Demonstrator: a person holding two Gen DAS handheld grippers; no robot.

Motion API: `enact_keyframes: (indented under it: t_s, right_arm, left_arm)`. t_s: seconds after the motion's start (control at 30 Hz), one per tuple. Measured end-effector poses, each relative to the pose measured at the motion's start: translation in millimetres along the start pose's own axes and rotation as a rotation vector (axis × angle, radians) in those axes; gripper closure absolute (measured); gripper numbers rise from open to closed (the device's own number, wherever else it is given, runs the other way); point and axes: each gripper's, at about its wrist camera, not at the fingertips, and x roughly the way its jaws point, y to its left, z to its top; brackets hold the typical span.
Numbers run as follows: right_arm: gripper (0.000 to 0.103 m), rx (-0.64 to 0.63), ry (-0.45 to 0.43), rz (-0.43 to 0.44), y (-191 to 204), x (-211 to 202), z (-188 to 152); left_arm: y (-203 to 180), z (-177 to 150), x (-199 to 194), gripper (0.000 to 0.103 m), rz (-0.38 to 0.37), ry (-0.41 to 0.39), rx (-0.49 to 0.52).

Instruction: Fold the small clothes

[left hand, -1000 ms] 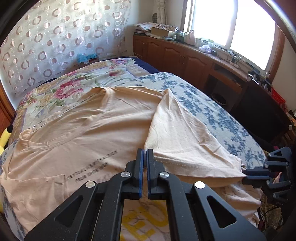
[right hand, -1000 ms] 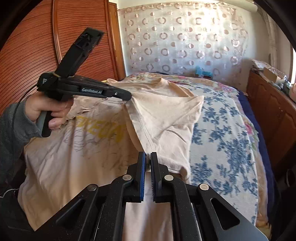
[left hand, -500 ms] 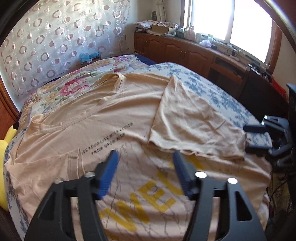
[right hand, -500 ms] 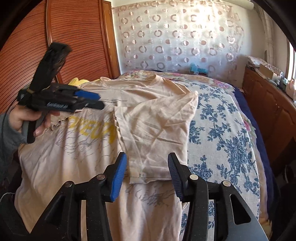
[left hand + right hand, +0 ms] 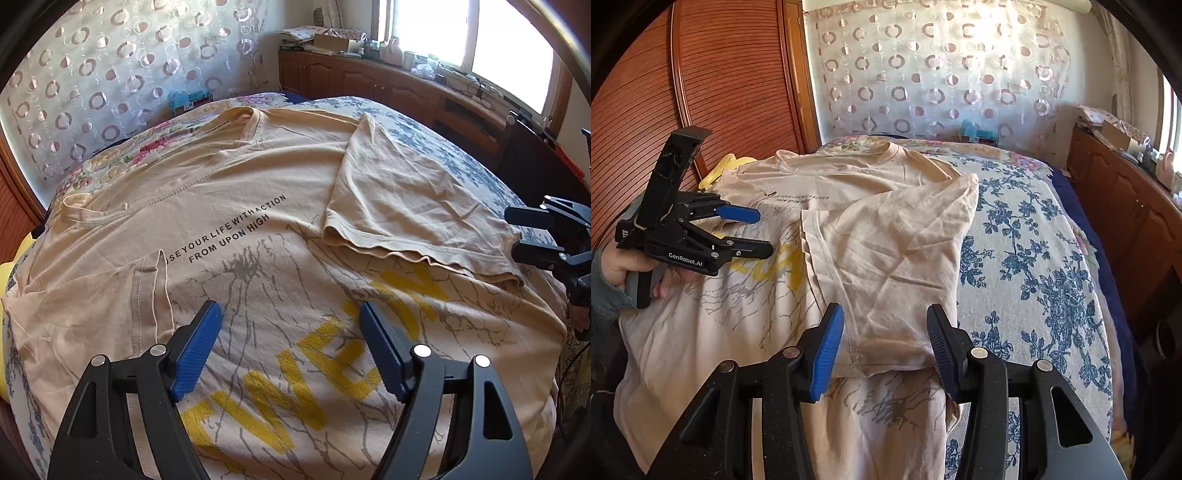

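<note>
A beige T-shirt (image 5: 258, 229) with black text and yellow letters lies spread on the bed; it also shows in the right wrist view (image 5: 827, 184). One sleeve (image 5: 406, 206) is folded inward over the shirt body and lies flat (image 5: 894, 251). The other sleeve (image 5: 147, 288) lies out at the left. My left gripper (image 5: 291, 347) is open and empty above the printed front; it also shows in the right wrist view (image 5: 757, 232). My right gripper (image 5: 884, 343) is open and empty just above the folded sleeve's hem; it shows at the right edge of the left wrist view (image 5: 532, 236).
The bed has a blue floral cover (image 5: 1034, 258). A wooden cabinet with clutter (image 5: 388, 77) runs under the window. A wooden wardrobe (image 5: 720, 92) and a patterned curtain (image 5: 942, 74) stand behind the bed. A yellow item (image 5: 727, 166) lies beside the shirt's far side.
Both grippers were shut on the sleeve's edge a second ago. Both have opened, let it go on the shirt, and drawn back.
</note>
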Motion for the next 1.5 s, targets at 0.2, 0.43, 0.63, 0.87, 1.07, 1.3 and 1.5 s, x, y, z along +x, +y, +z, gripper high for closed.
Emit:
enact_keyframes:
  t_s: [0.2, 0.43, 0.63, 0.87, 1.07, 1.3, 1.5]
  right_arm:
    - [0.048, -0.014, 0.004, -0.007, -0.4, -1.0, 6.0]
    - [0.044, -0.033, 0.012, -0.028, -8.9, 4.4, 23.6]
    - [0.044, -0.024, 0.062, -0.048, -20.3, 28.2, 32.1]
    - [0.043, -0.003, 0.105, -0.058, -28.1, 47.0, 30.2]
    - [0.038, -0.007, 0.120, -0.080, -25.9, 53.0, 32.0]
    - [0.034, -0.009, 0.122, -0.071, -26.5, 55.7, 32.2]
    - [0.034, -0.005, 0.122, -0.063, -32.4, 56.1, 39.7]
  left_arm:
    - [1.9, -5.3, -0.7, 0.018, 0.006, -0.019, -0.010]
    - [2.7, -2.2, -1.2, 0.014, 0.021, -0.011, -0.021]
    - [7.3, -1.7, -5.1, 0.013, 0.028, 0.014, -0.038]
    - [23.9, -3.0, -36.6, 0.013, 0.046, -0.035, -0.065]
    - [55.1, 0.0, -70.4, 0.013, 0.089, -0.108, -0.105]
    - [112.4, -6.6, -88.6, 0.013, 0.156, -0.153, -0.178]
    - [167.0, -17.2, -82.7, 0.013, 0.216, -0.127, -0.266]
